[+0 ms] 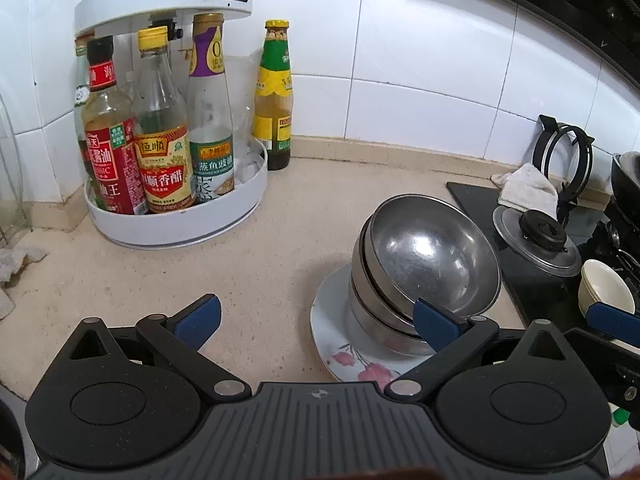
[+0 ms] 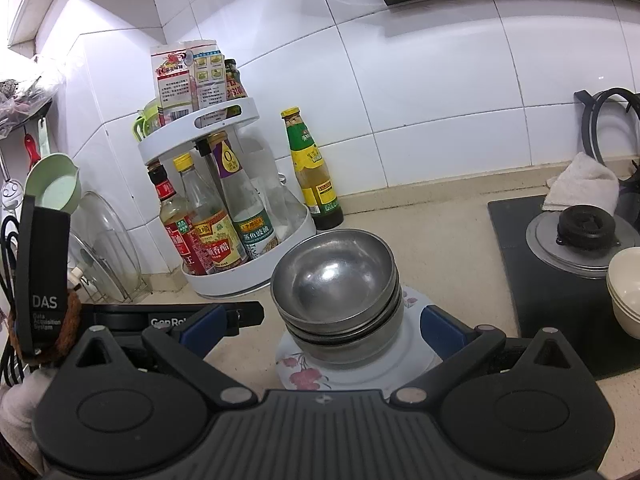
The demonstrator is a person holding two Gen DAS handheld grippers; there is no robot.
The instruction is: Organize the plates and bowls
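A stack of nested steel bowls (image 1: 428, 264) (image 2: 336, 276) rests on a white plate with pink flowers (image 1: 340, 344) (image 2: 416, 356) on the beige counter. My left gripper (image 1: 318, 324) is open and empty; the stack lies beside its right finger. The right gripper (image 2: 322, 328) is open too, its blue fingers (image 2: 440, 330) spread either side of the plate without touching. Stacked cream bowls (image 1: 604, 288) (image 2: 626, 292) sit on the stove at the right. The left gripper's body (image 2: 180, 320) shows at the right wrist view's left.
A white two-tier turntable rack (image 1: 180, 232) (image 2: 248, 276) holds sauce bottles at the back left, with a green-labelled bottle (image 1: 276, 92) (image 2: 312, 168) beside it. The black stove top (image 2: 516, 248) carries a pot lid (image 1: 536, 244), and a white cloth (image 2: 584, 184) lies beside it. Glass lids (image 2: 104, 248) stand far left.
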